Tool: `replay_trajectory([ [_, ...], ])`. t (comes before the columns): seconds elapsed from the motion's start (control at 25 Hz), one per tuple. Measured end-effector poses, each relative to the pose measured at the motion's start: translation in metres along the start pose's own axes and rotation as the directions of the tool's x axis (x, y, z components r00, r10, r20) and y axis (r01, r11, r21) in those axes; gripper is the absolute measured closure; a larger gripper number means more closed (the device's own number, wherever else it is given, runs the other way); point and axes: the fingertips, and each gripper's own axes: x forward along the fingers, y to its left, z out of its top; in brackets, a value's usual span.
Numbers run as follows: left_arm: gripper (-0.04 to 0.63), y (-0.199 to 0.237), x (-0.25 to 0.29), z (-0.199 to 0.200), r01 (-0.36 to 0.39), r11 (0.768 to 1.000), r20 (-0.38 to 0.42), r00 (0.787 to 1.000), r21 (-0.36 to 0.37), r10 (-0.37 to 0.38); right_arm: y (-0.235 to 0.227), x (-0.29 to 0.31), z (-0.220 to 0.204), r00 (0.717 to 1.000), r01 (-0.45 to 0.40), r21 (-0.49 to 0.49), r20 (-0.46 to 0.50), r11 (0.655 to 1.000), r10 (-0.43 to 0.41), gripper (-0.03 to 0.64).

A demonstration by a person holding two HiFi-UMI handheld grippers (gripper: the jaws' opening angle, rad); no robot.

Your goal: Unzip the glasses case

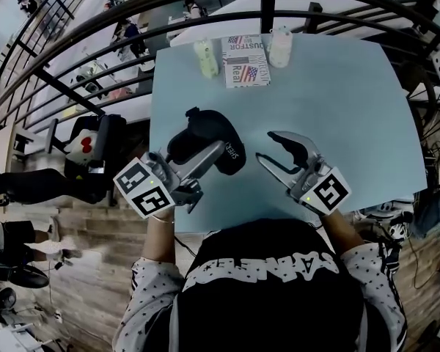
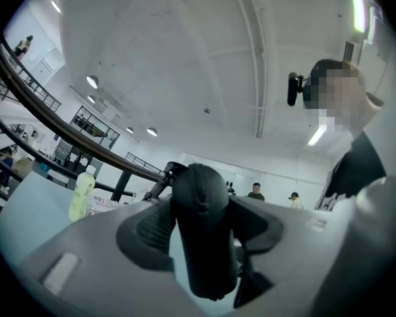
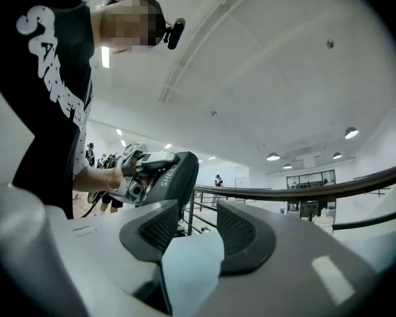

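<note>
A pale blue table [image 1: 352, 101] has a curved black railing [image 1: 268, 9] running past its far edge. Beyond the railing, a lower level [image 1: 81, 57] with desks shows. Wood-plank floor [image 1: 81, 262] lies off the table's left edge. The white ceiling [image 2: 185, 51] carries round lamps [image 2: 92, 82] and a strip light [image 2: 315, 136].

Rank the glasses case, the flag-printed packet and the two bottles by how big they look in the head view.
1. glasses case, though it lies nearest the camera, which may flatter it.
2. packet.
3. left bottle and right bottle: they look about alike, so I won't rank them.
</note>
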Motion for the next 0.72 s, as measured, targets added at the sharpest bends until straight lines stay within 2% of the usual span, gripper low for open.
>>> replay_trajectory([
  [0.28, 0.595, -0.013, -0.001, -0.001, 0.081, 0.997, -0.052, 0.995, -0.003, -0.081, 0.018, 0.003, -0.015, 0.977, -0.205, 0.009, -0.052, 0.979, 0.205, 0.571],
  [0.52, 0.595, -0.030, 0.003, -0.001, 0.168, 0.985, -0.056, 0.984, -0.027, -0.169, 0.039, 0.000, -0.016, 0.949, -0.313, 0.051, -0.035, 0.948, 0.315, 0.565],
  [0.72, 0.595, -0.033, 0.006, -0.003, 0.200, 0.979, -0.071, 0.977, -0.036, -0.202, 0.046, 0.002, -0.021, 0.939, -0.336, -0.011, -0.087, 0.942, 0.334, 0.541],
])
